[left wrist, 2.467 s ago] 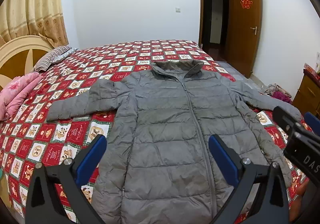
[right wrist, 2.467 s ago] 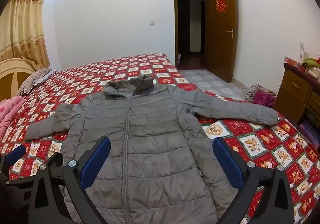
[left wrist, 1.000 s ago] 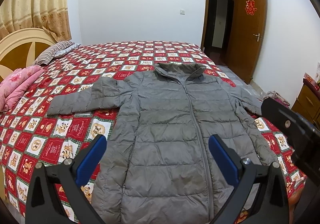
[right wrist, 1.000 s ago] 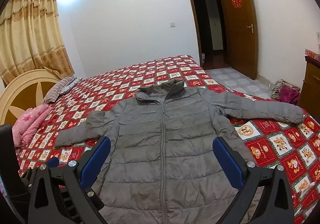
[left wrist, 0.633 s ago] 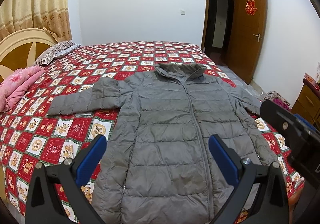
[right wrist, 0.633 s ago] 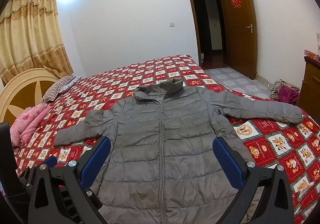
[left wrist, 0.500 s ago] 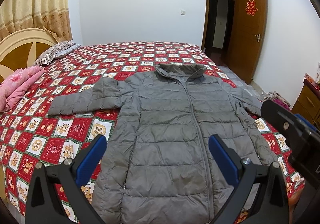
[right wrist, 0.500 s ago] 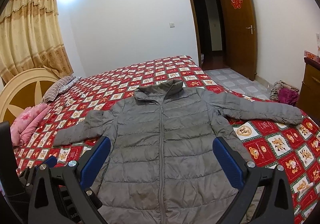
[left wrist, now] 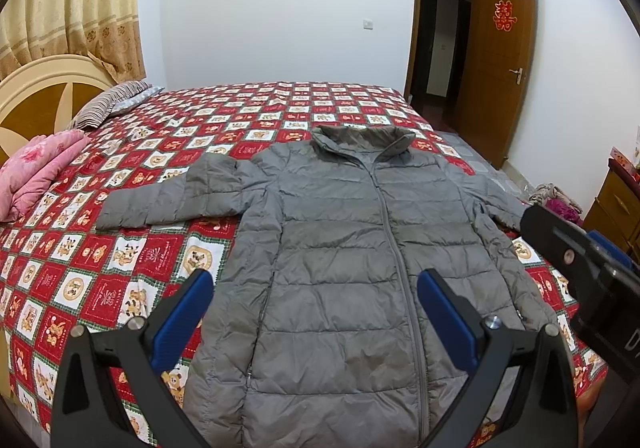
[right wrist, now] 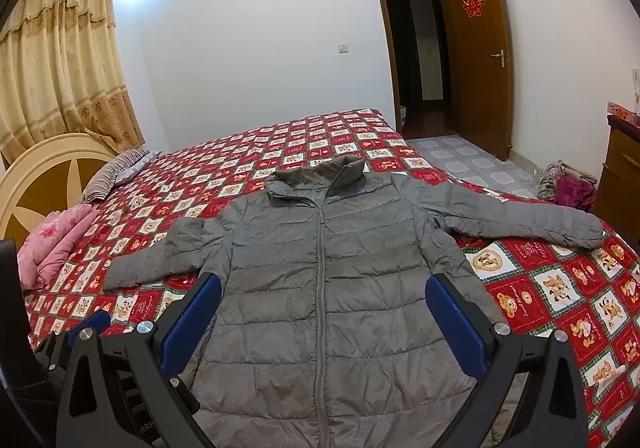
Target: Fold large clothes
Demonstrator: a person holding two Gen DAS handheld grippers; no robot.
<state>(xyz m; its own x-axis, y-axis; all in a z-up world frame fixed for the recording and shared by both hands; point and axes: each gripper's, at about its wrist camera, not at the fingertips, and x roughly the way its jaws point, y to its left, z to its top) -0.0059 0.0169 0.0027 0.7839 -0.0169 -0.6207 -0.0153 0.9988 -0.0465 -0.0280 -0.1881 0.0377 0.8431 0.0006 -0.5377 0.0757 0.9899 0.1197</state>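
Lying flat, zipped, sleeves out: grey puffer jacket; both grippers' fingers spread.

jackets: 1 grey puffer jacket | grippers: 2, left gripper, right gripper | pillows: 1 striped pillow | pink quilts: 1 | doors: 1 wooden door

Each claw, left and right, has black angular arms, ribbed blue pads on the inner faces and silver screws behind them. White lettering beside the right claw's body is too cropped to read.
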